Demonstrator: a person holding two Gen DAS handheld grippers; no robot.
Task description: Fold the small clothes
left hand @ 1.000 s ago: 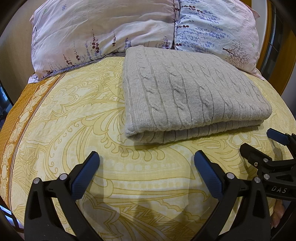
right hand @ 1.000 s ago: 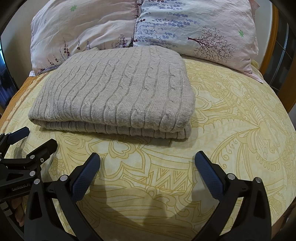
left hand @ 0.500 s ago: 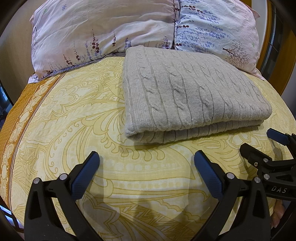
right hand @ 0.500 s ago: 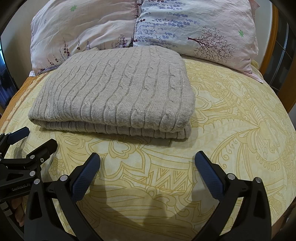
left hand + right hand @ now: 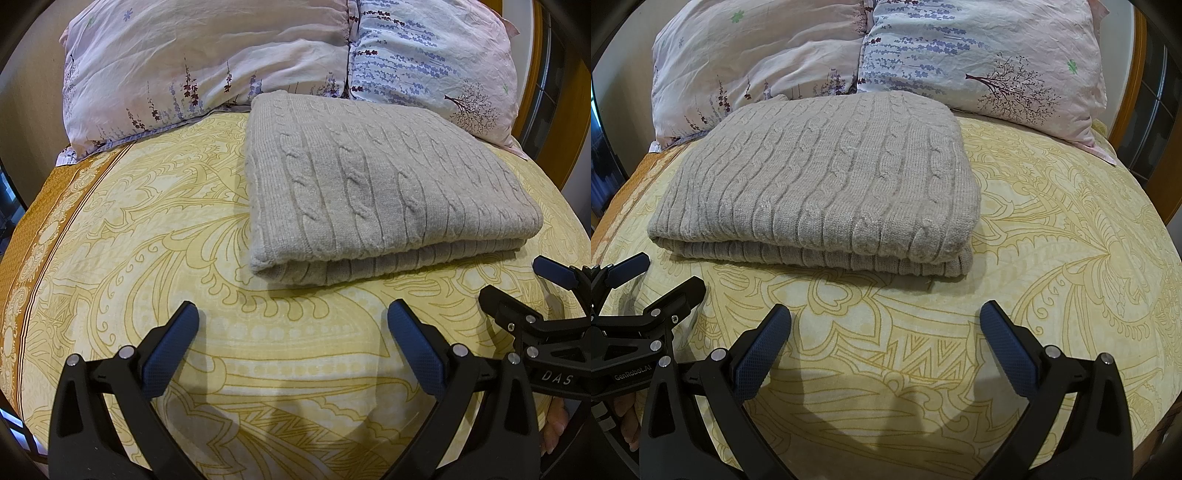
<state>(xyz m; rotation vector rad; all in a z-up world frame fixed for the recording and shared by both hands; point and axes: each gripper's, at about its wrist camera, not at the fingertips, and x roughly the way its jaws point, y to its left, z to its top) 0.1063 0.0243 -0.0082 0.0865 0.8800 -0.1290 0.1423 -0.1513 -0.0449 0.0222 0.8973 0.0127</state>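
A grey cable-knit sweater (image 5: 384, 192) lies folded into a thick rectangle on the yellow patterned bedspread (image 5: 155, 236), its far edge against the pillows. In the right wrist view the same sweater (image 5: 827, 184) sits ahead and left of centre. My left gripper (image 5: 291, 325) is open, hovering over the bedspread a short way in front of the sweater's near fold, with nothing between its fingers. My right gripper (image 5: 886, 325) is open too, just short of the sweater's near right corner. Each gripper shows at the edge of the other's view: the right gripper (image 5: 524, 284) and the left gripper (image 5: 661, 280).
Two floral pillows (image 5: 207, 66) (image 5: 436, 59) lean at the head of the bed behind the sweater. A wooden bed frame (image 5: 1137, 81) rises at the right. An orange border band (image 5: 40, 221) runs down the bedspread's left side. A person's hand (image 5: 554, 428) shows by the right gripper.
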